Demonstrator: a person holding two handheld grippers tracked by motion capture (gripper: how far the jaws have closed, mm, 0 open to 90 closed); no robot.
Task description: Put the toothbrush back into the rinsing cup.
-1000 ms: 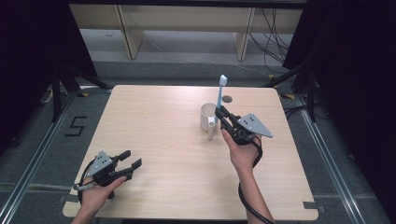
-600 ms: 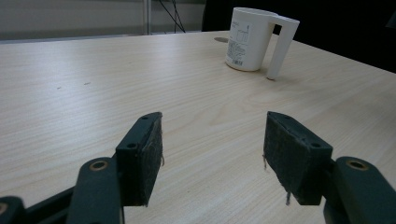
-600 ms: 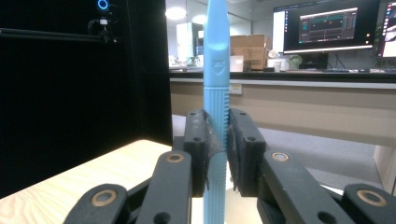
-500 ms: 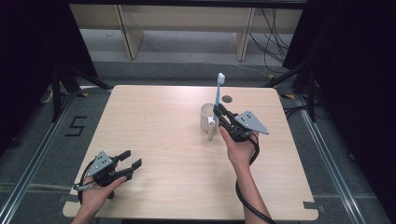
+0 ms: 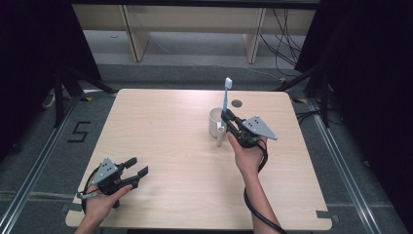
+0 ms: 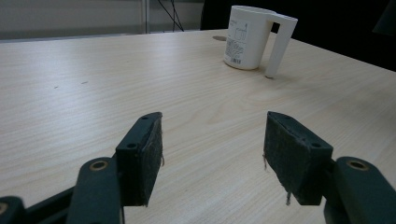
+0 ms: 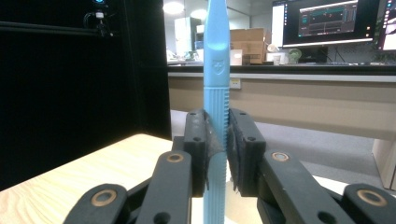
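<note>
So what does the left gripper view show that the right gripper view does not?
The left gripper view alone shows the white mug standing on the table, handle to the right, and the left gripper with jaws wide apart and nothing between them. The right gripper view alone shows the right gripper clamped on an upright blue toothbrush, with monitors behind. Both show the wooden table.

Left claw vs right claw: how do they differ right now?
The left claw is open and holds nothing; the right claw is shut on the blue toothbrush, held upright. The left claw sits low near the table's front-left corner; the right claw is beside the white mug. Both have black padded jaws.
</note>
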